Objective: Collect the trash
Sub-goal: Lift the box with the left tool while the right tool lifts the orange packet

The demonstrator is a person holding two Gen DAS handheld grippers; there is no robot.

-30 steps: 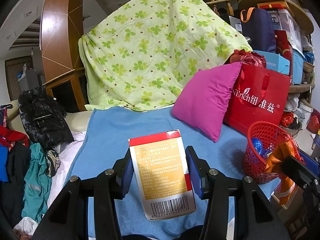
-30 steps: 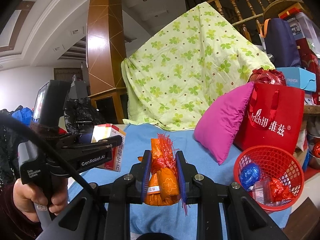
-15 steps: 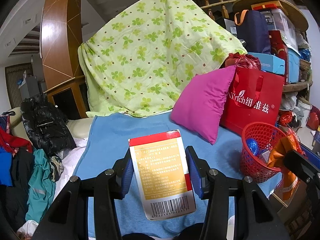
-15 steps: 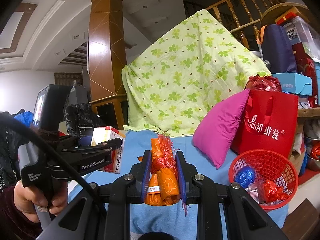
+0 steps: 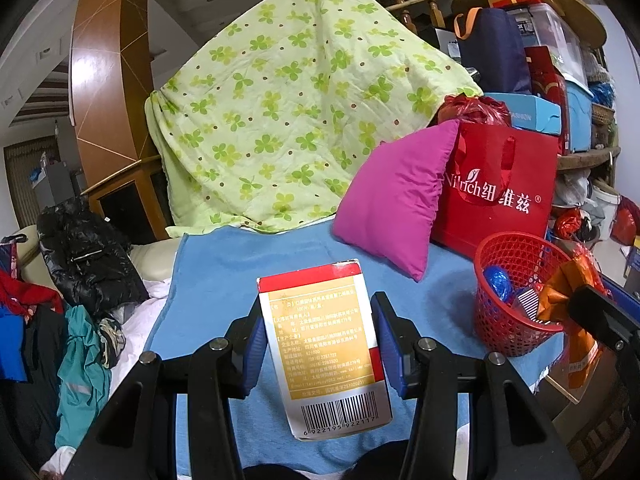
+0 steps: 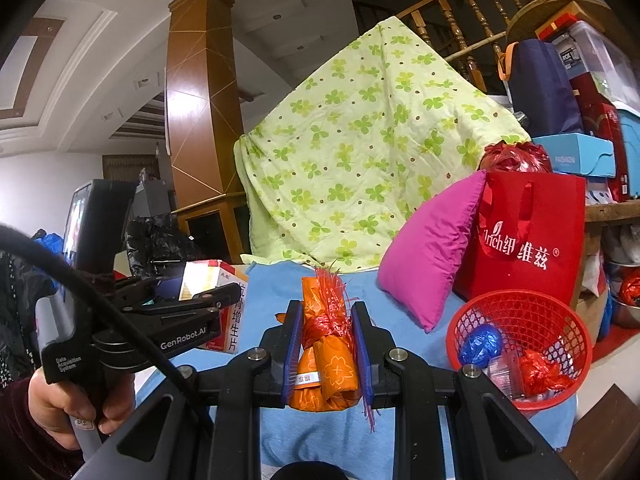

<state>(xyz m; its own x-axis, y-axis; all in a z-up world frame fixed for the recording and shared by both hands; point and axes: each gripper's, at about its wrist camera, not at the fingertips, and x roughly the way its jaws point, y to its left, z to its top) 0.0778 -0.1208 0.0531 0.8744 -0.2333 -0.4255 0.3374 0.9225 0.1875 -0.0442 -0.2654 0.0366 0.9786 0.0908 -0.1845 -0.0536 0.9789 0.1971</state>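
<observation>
Left wrist view: the left gripper [image 5: 320, 340] clamps a medicine box [image 5: 322, 350], left of the red basket [image 5: 516, 304]. The right gripper [image 6: 326, 354] clamps an orange packet [image 6: 326, 364], also left of it.

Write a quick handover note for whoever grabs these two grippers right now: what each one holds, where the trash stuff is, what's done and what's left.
Left gripper: shut on the red-and-yellow cardboard medicine box, held above the blue blanket.
Right gripper: shut on the orange plastic packet tied with red string, also above the blanket.
Red plastic mesh basket: on the blanket's right end, in front of the red tote bag and right of the magenta pillow.
Done: a crumpled blue wrapper, a crumpled red wrapper and a clear piece are in the basket.
Left: drop both held items into the basket.
</observation>
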